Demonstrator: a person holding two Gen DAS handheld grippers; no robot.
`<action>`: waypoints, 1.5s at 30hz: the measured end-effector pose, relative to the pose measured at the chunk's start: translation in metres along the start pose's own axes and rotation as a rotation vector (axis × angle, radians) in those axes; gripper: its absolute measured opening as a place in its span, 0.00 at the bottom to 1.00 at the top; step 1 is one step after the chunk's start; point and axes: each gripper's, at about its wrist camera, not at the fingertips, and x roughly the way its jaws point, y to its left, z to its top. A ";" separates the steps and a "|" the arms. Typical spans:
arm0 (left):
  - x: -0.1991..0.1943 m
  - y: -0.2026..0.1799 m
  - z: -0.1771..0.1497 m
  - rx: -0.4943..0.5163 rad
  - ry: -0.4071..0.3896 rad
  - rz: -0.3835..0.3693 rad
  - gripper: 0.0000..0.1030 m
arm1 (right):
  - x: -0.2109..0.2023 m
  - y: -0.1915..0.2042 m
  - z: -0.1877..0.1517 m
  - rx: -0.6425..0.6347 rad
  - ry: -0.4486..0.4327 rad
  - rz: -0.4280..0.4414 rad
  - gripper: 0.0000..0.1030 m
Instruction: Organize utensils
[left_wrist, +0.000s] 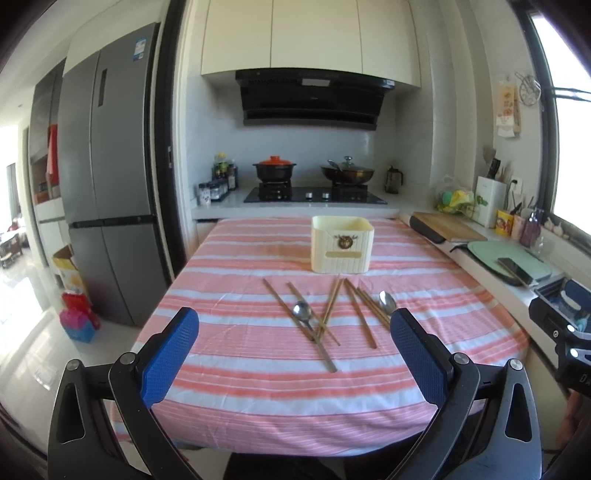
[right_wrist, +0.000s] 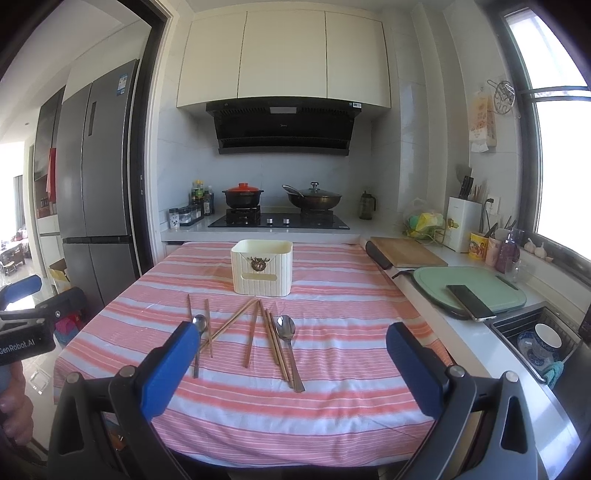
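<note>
On left gripper (right_wrist: 22, 325) body: "GenRobot.AI"; both grippers' jaws wide apart, w/ nothing held, right gripper (right_wrist: 291, 350) incl.

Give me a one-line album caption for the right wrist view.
Open right gripper hovers over chopsticks and two spoons scattered before a cream holder on the striped tablecloth.

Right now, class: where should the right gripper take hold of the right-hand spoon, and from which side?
Grip the right spoon mid-handle, from above, jaws across its width. It lies flat on the tablecloth, bowl facing the holder, chopsticks tight along its left.
</note>
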 end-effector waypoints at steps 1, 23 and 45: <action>0.001 0.001 0.000 -0.004 0.006 0.002 1.00 | 0.000 -0.001 0.000 0.002 0.000 -0.001 1.00; 0.025 -0.006 -0.008 0.036 0.094 0.021 1.00 | 0.019 -0.005 -0.003 0.026 0.029 0.021 1.00; 0.061 0.001 -0.021 0.050 0.182 0.011 1.00 | 0.056 -0.006 -0.012 -0.006 0.087 0.035 1.00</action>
